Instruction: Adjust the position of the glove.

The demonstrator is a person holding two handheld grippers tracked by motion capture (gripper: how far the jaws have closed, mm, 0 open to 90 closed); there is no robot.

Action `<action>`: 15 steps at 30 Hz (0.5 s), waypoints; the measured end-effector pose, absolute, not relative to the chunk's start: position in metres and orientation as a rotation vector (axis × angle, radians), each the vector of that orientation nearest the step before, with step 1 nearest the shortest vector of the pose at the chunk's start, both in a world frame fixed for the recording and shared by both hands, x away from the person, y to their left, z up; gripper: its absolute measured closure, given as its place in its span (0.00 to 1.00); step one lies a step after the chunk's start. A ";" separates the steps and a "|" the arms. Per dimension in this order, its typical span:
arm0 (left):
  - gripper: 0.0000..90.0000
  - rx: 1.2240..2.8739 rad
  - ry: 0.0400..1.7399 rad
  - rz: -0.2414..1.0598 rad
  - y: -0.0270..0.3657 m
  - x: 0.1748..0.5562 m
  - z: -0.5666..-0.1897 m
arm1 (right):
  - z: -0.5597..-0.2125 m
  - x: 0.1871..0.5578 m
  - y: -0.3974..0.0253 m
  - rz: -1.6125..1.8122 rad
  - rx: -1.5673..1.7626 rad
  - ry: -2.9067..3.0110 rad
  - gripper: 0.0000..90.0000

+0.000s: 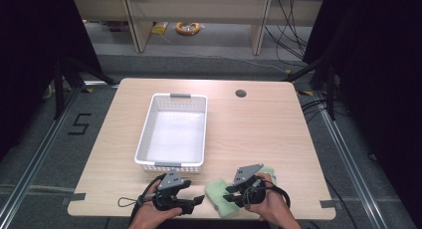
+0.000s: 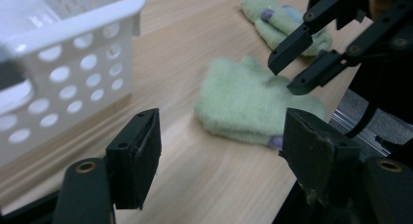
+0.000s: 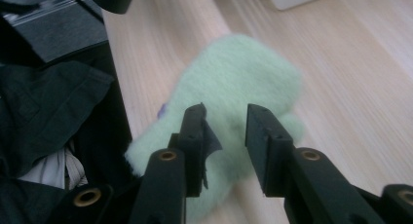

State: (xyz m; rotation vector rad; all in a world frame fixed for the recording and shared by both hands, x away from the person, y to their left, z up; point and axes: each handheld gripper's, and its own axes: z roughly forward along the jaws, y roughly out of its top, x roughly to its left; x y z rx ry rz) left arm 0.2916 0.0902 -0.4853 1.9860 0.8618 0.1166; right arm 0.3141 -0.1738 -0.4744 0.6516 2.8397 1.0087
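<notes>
Right gripper (image 3: 224, 131) poised directly over the near green mitten (image 3: 234, 87), jaws parted by a narrow gap, nothing pinched between them yet. Looks like a descent for a grab. Mitten lying flat on the table (image 1: 259, 124), just ahead of and beneath those jaws, right at the table's near edge, cuff end pointing back toward the hand.

Left gripper (image 2: 219, 151) off to the side, jaws spread wide, holding nothing, aimed across at the same mitten (image 2: 248, 102). Seen from there, right gripper (image 2: 294, 73) hovering just above the fleece, apparently not yet touching.

Second green mitten (image 2: 287, 27) beyond the first, past the right gripper, with a small purple patch on it.

Handling, by the look of it: soft, fluffy, very light, floppy. No risk of breakage, little risk of slipping; bound to droop on both sides once lifted. Best bite probably mid-body or at the cuff, taking both layers so the fabric bunches between the pads rather than peeling apart.

White perforated basket (image 1: 171, 132) forward of the left gripper, well apart from both mittens. Nothing visible inside, just a pale bare floor. Likely destination.
</notes>
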 end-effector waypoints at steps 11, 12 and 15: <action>0.48 2.060 0.797 0.100 0.057 0.317 -0.490 | -0.483 0.280 -0.199 1.025 0.939 2.785 0.68; 0.49 2.060 0.797 0.100 0.057 0.317 -0.490 | -0.484 0.279 -0.199 0.998 0.951 2.807 0.67; 0.51 2.063 0.815 0.131 0.054 0.326 -0.494 | -0.489 0.279 -0.195 0.959 0.939 2.843 0.66</action>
